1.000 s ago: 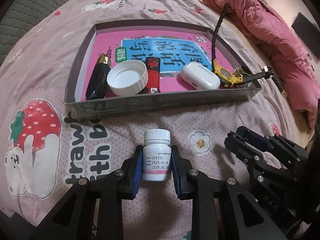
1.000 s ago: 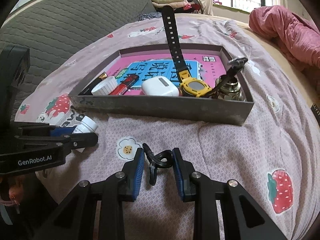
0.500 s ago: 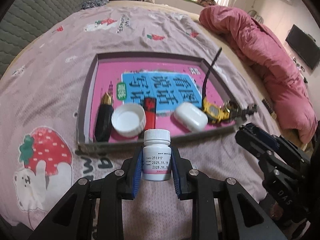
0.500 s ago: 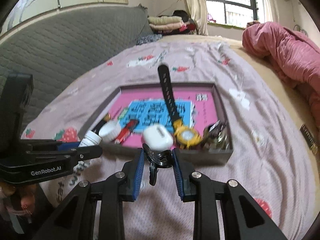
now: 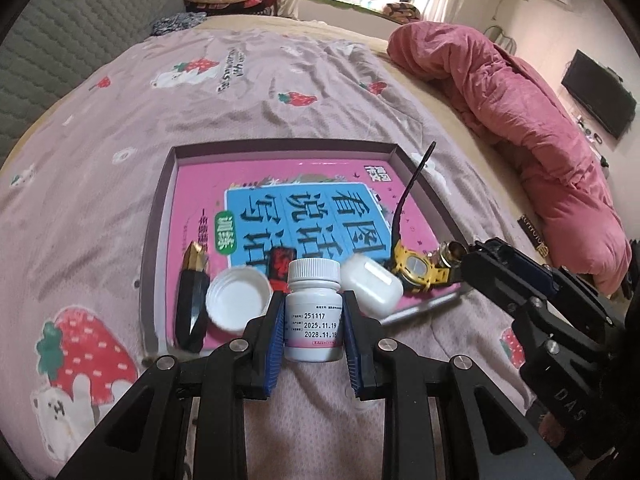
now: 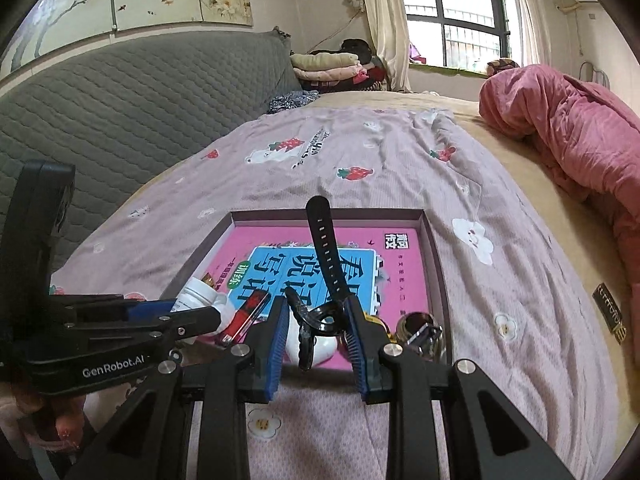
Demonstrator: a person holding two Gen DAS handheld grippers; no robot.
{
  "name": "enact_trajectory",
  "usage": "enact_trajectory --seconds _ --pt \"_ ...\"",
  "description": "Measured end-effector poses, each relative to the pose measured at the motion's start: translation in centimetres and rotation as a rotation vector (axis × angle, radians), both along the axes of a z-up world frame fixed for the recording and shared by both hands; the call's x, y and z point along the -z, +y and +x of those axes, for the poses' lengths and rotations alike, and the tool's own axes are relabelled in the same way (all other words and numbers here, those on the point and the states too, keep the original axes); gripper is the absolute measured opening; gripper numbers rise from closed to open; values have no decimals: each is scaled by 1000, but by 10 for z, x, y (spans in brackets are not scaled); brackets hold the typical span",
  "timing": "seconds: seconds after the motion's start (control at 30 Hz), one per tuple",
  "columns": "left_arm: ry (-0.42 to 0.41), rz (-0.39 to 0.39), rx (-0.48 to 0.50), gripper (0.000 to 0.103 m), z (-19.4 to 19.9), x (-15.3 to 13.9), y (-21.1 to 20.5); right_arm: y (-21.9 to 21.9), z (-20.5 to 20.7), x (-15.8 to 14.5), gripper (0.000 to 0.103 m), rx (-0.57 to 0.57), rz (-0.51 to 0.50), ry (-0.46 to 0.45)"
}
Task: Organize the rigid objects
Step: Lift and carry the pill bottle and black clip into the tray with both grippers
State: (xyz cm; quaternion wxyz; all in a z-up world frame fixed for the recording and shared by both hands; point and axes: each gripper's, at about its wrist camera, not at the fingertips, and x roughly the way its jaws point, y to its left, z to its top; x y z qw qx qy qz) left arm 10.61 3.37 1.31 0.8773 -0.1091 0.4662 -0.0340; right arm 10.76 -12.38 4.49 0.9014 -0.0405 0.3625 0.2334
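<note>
Black clip [image 6: 316, 320] shows only from the right gripper [image 6: 316, 340] camera.

A home bedroom: a bed [image 6: 400, 168] under a strawberry-print sheet, a quilted grey headboard [image 6: 132, 96] at left, a pink duvet [image 6: 568, 136] heaped at right, folded clothes [image 6: 324, 66] by the far window [image 6: 452, 12].

Wide bed [image 5: 120, 128] under a mauve sheet [image 6: 360, 168] printed with strawberries and bears. Directly on it: shallow grey-walled tray [image 5: 160, 208] near the middle, rumpled pink quilt [image 5: 520, 120] along the right edge, folded clothes [image 6: 324, 64] stacked at the far end.
</note>
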Motion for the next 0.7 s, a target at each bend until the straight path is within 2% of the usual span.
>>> enact_trajectory --seconds 0.47,0.7 --pt "42 7 30 27 30 23 -16 9 24 31 29 -2 -64 47" --pt "54 17 25 27 34 32 -16 8 26 40 29 2 -92 38"
